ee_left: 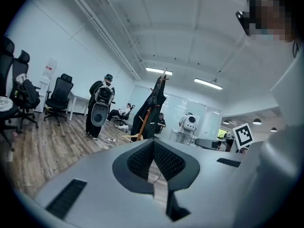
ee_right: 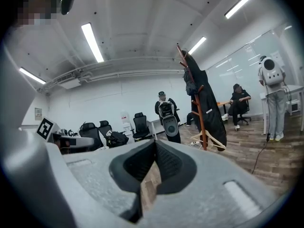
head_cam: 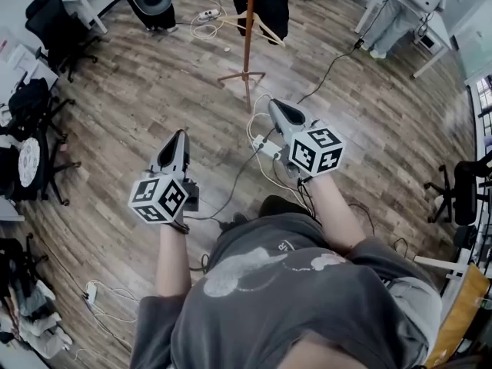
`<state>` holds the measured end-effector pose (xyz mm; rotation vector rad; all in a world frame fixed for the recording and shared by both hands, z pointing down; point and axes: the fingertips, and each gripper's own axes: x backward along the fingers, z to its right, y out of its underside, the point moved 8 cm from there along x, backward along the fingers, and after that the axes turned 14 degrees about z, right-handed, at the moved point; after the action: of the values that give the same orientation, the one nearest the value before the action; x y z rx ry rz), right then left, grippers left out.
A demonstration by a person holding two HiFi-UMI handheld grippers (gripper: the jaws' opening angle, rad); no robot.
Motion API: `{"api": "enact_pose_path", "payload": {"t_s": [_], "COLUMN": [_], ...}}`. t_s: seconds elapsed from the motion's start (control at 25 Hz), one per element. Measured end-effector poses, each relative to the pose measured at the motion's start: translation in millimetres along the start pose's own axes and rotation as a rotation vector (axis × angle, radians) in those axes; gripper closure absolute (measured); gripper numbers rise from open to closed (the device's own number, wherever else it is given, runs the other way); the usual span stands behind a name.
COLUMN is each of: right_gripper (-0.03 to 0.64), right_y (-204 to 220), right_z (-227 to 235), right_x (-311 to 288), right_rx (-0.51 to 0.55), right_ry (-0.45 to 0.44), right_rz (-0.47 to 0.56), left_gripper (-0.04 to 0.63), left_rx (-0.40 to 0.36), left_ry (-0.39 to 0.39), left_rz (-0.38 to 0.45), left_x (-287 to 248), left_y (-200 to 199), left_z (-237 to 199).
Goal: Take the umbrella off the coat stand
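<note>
L gripper (head_cam: 180,137) & R gripper (head_cam: 276,106): jaws pressed together, empty, aimed at coat stand (head_cam: 248,29), still well apart; nothing to pinch yet.

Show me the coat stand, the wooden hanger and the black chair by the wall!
coat stand (head_cam: 249,37): head view, on its upright wooden pole.
wooden hanger (ee_right: 214,139): right gripper view, on its sloping arm, low on the stand.
black chair (head_cam: 46,18): head view, on its backrest, top left.

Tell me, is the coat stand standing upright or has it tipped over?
Upright. The coat stand rises straight from its splayed feet on the floor, with dark fabric hanging on it.
</note>
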<state>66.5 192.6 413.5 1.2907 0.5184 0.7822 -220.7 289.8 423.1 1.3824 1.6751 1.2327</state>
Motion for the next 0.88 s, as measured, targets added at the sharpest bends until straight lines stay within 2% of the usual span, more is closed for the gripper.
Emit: {"api": "enact_pose_path", "payload": {"t_s": [0.32,0.48,0.68,0.88], "right_gripper": [0.620,0.620,0.620,0.620], "right_y": [6,15,21,8], "right_z": [11,24,48,85], "right_x": [-15,-35,-78,-125], "right_rx": [0.004,-0.017,-0.039,-0.044], "right_ry": [0.027,0.035,0.013,0.012], "right_rz": [-0.019,-0.024,-0.025,-0.006], "left_gripper": [0.584,0.584,0.584,0.584], "left_rx": [0.034,0.026,0.007,0.004], "left_ry": [-0.010,-0.012,-0.026,-0.022], "left_rz": [-0.021,-0.030,-0.050,-0.051], "left_x": [-15,-33,-67,-123], "left_y": [9,9,10,3], "left_z": [-24,-33,-47,-60]}}
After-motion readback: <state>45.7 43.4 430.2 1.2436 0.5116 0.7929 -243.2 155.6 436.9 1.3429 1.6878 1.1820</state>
